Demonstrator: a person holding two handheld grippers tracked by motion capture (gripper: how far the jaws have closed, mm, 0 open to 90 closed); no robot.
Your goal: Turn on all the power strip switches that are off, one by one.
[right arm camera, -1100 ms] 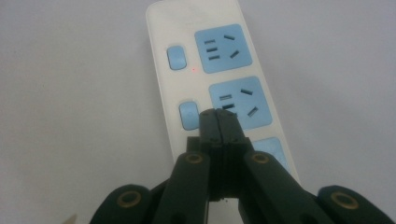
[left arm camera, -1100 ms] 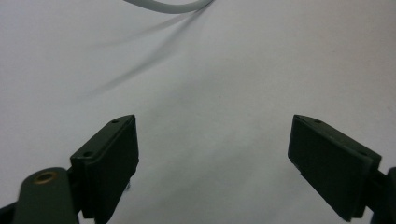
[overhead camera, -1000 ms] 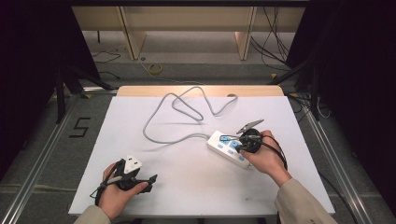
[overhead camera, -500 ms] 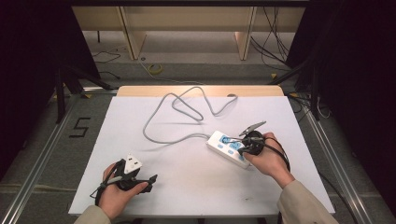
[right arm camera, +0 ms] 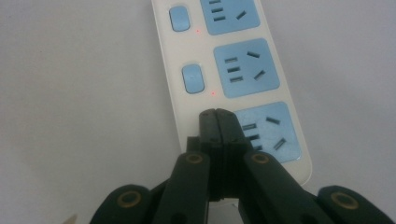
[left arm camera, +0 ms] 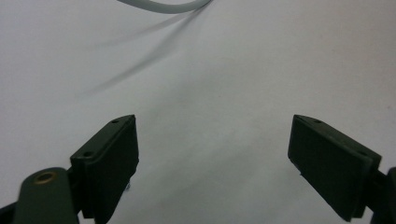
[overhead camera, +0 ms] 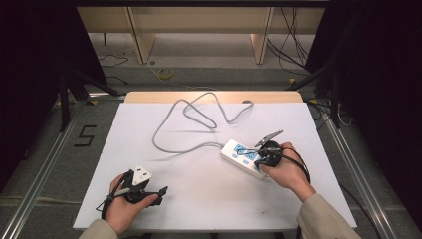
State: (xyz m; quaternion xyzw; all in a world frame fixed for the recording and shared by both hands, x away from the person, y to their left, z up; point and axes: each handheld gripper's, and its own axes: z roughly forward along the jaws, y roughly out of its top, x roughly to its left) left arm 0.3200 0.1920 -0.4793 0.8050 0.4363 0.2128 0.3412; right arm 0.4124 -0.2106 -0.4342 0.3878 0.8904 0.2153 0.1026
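A white power strip (overhead camera: 242,156) with blue sockets lies right of the table's middle, and its grey cable (overhead camera: 184,124) loops toward the far edge. My right gripper (overhead camera: 258,152) is shut with nothing between its jaws. In the right gripper view its joined tips (right arm camera: 217,115) rest over the near end of the power strip (right arm camera: 233,70), just below two blue switches (right arm camera: 192,78), beside the nearest socket. Small red lights glow next to the switches. My left gripper (overhead camera: 161,192) rests open at the table's near left, jaws (left arm camera: 212,140) wide apart over bare white surface, the cable (left arm camera: 163,5) far ahead.
The white table top (overhead camera: 199,209) ends close to both hands at the front edge. Metal rails (overhead camera: 40,174) run along both sides on the floor. Wooden shelf legs (overhead camera: 139,35) and loose floor cables (overhead camera: 293,45) lie beyond the far edge.
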